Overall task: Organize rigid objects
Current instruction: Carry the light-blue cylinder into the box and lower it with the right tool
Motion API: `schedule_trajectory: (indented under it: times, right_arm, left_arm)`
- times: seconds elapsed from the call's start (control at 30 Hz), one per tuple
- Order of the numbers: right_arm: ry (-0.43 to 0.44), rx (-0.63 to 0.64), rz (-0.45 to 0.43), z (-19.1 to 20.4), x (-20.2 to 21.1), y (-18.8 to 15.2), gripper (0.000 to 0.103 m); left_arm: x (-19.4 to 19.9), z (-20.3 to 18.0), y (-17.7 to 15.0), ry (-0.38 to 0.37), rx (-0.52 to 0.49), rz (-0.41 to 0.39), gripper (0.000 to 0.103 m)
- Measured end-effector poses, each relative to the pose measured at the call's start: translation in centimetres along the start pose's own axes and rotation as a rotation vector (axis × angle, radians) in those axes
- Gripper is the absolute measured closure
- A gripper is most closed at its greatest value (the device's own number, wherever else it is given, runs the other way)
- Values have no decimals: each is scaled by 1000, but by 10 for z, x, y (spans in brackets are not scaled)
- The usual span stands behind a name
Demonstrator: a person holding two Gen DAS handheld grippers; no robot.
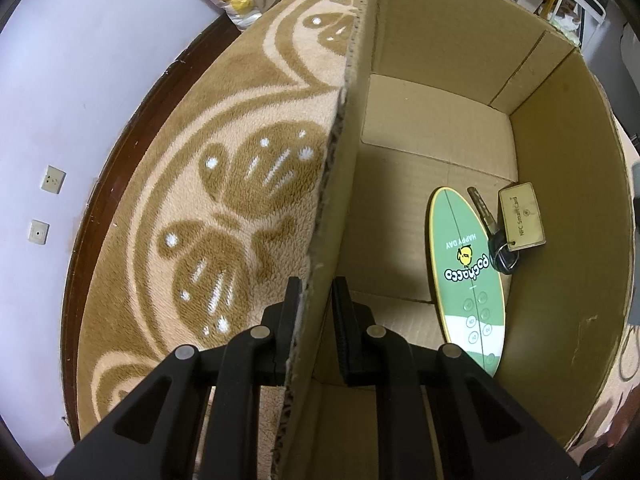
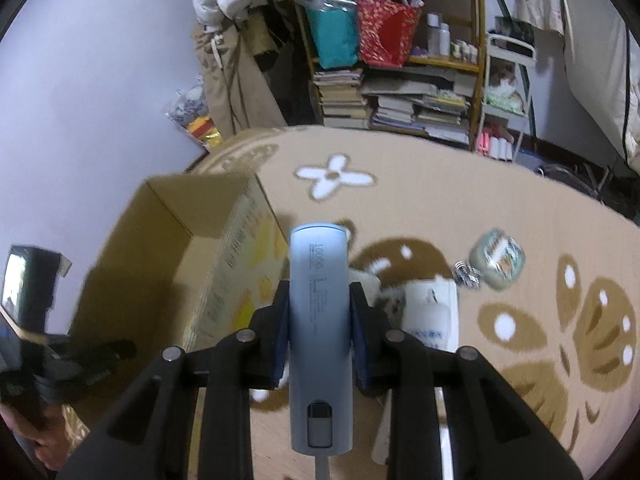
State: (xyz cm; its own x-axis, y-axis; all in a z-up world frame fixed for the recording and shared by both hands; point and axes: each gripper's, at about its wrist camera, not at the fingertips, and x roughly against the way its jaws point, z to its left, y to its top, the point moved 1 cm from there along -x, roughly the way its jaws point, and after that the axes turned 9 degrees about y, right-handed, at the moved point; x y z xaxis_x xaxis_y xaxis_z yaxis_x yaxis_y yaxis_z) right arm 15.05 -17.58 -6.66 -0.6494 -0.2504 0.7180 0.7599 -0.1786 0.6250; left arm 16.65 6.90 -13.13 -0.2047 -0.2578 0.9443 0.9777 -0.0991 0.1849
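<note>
The left hand-held gripper (image 1: 316, 308) pinches the cardboard box (image 1: 560, 208) by its wall; a green oval board (image 1: 466, 276) and keys with a card tag (image 1: 522, 216) lie inside. The right hand-held gripper (image 2: 319, 296) clamps a pale blue power bank (image 2: 319, 320) above the patterned blanket (image 2: 460, 200), just beside the box.

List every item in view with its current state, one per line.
cardboard box: open, upright
left gripper: shut on box wall
right gripper: shut on power bank
green oval gadget: inside box
key with tag: inside box
small case: on rug
</note>
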Motion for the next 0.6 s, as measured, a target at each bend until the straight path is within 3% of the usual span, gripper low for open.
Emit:
schedule_trajectory:
  times: [0.33, 0.6]
  right_arm:
    - [85, 34, -42, 44, 1, 29, 74]
    - [162, 1, -31, 62, -9, 30, 74]
  left_arm:
    - [1, -2, 1, -2, -3, 1, 90]
    - [1, -2, 1, -2, -5, 1, 90]
